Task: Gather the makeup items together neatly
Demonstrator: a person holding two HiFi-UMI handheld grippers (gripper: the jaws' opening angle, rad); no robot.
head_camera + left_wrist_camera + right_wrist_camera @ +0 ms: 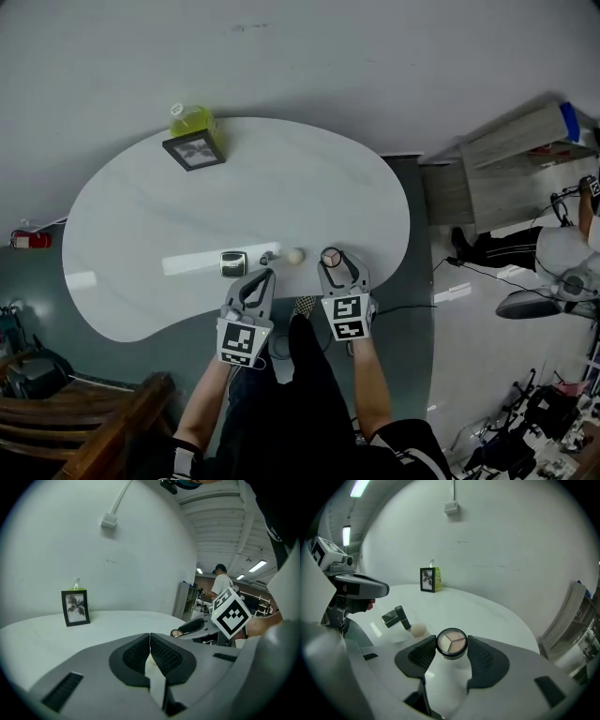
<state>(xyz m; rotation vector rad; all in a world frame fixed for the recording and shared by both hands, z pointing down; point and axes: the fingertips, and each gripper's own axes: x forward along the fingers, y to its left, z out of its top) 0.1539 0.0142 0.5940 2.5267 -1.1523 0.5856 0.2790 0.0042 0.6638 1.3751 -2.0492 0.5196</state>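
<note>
Workshop, strip lights (pixel 258 566), floor cables (pixel 495 274), cluttered gear (pixel 542 411)

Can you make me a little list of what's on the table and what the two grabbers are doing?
table: white, curvy
right gripper: closed on round eyeshadow compact
left gripper: jaws together, empty
loose makeup: lipstick, sponge, square case
far edge: picture frame, green bottle behind it

One white table (pixel 309 187) holds four makeup items, all at the edge far from the one picture frame (pixel 194 150): one square case (pixel 233 263), one dark tube (pixel 267 257), one sponge ball (pixel 295 255), one eyeshadow pot (pixel 451 642). One green bottle (pixel 191 118) stands just behind the frame.
</note>
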